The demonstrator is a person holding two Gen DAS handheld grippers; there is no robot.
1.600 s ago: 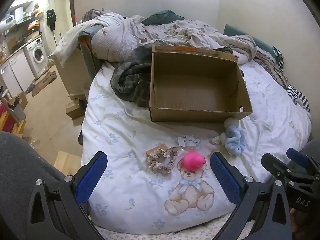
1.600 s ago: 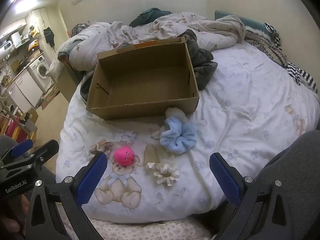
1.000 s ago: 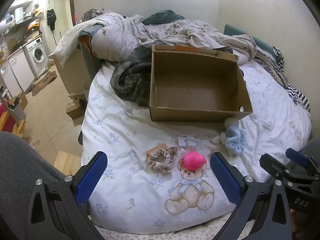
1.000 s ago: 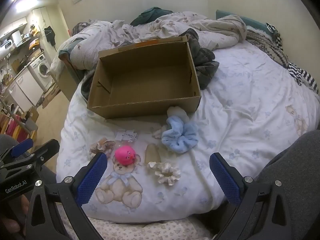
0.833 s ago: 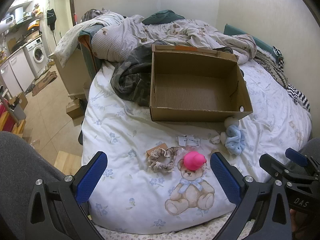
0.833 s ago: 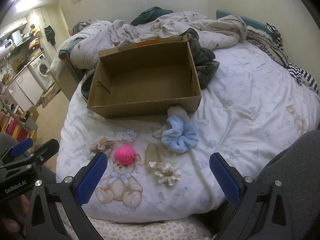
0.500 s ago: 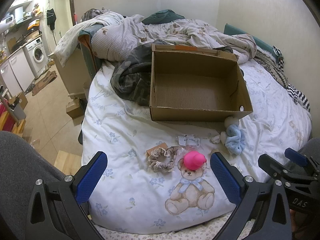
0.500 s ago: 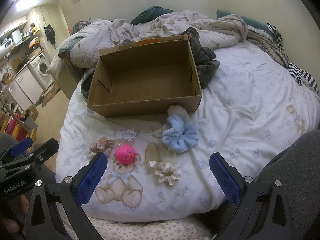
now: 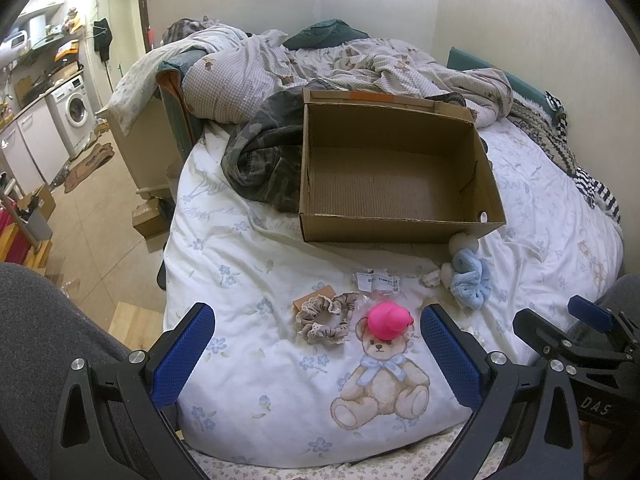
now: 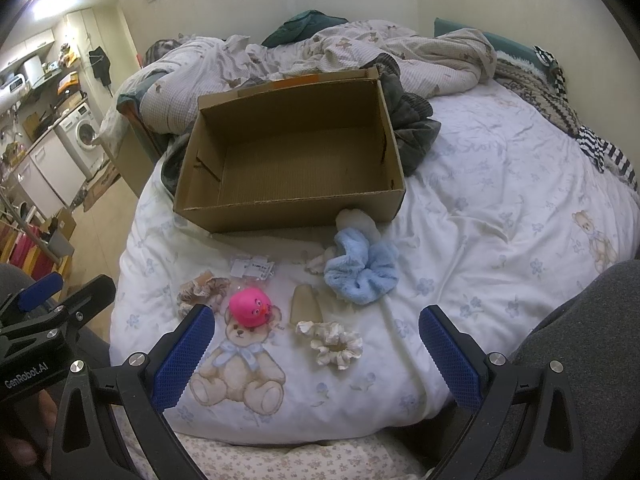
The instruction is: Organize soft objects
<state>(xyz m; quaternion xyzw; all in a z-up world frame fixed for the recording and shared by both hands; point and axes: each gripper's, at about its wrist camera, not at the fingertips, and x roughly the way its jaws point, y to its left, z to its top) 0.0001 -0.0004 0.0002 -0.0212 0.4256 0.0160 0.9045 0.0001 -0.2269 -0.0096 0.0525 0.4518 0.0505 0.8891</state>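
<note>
Both tools hang low over the near edge of the bed, each spread wide and holding nothing: the left tool [image 9: 316, 354] frames the lower middle of its view, its blue pads [image 9: 182, 354] apart on either side of a printed teddy bear, and the right tool [image 10: 316, 354] does the same in its own view, with the left tool's black body showing at the lower left edge there. On the white quilt [image 10: 500, 208], in the centre of both views, stands an open cardboard box [image 9: 394, 172] with nothing in it. Just in front of the box lie the soft things. A fluffy blue scrunchie [image 10: 362, 270] sits right of centre, touching a white puff [image 10: 356, 218] that rests against the box's near wall. A cream scrunchie [image 10: 334, 344] lies lower down, beside a small tan card [image 10: 306, 304]. A pink round toy [image 10: 250, 306] rests on the printed bear's head, and a beige scrunchie [image 9: 326, 318] lies just left of it on a brown card. Small paper tags [image 10: 252, 266] lie between the toy and the box. Crumpled bedding [image 9: 360, 60] and a dark camouflage garment [image 9: 266, 156] fill the upper part behind the box. A washing machine [image 9: 74, 114] stands at the far left.
</note>
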